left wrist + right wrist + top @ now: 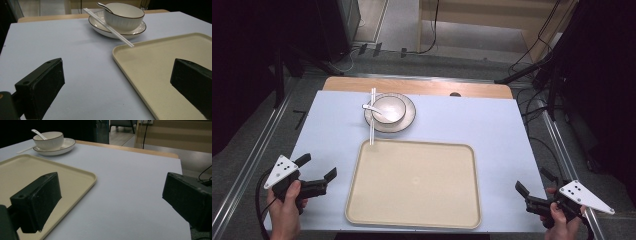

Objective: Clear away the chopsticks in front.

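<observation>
Tray (413, 184) sits dead centre, empty; bowl (388, 108), spoon (371, 107) and chopsticks (372, 116) wait at twelve o'clock. Left gripper (318, 166) and right gripper (532, 182) both gape wide, holding nothing. Risk, I'd say: those chopsticks overhang the tray rim, so one careless nudge could roll them off.
</observation>
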{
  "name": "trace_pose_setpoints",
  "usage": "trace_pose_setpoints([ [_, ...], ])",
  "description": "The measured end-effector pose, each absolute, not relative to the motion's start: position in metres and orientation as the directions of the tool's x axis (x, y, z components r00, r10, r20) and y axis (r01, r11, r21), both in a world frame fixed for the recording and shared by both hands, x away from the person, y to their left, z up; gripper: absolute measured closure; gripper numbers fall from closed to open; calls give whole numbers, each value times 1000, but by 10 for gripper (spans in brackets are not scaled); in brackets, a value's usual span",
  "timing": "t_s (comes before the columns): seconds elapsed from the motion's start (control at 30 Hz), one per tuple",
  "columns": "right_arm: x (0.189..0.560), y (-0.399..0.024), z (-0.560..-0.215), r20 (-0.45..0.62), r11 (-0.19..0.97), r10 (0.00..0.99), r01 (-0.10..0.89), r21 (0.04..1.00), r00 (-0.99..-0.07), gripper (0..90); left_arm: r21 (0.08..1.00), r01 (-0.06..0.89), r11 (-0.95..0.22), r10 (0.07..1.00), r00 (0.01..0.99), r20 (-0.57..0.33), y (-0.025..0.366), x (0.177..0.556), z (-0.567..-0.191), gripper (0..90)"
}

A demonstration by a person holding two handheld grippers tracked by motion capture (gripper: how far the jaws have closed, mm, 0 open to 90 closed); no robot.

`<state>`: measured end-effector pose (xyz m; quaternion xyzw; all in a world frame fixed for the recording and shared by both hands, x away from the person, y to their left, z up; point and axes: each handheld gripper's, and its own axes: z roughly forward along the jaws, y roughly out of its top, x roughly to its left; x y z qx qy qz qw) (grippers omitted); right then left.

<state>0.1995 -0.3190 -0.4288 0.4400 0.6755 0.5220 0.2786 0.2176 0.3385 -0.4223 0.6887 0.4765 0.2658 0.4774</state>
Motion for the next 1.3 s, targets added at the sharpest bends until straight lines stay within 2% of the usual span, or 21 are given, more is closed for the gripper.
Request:
trace_pose_setpoints([
  [0.67,202,-313,-431,75,95,878,326,940,-473,21,910,406,-89,917,390,-84,339,216,-421,0],
  [1.3,205,-310,-431,70,104,873,325,940,-482,21,912,397,-104,899,430,-85,323,236,-391,0],
])
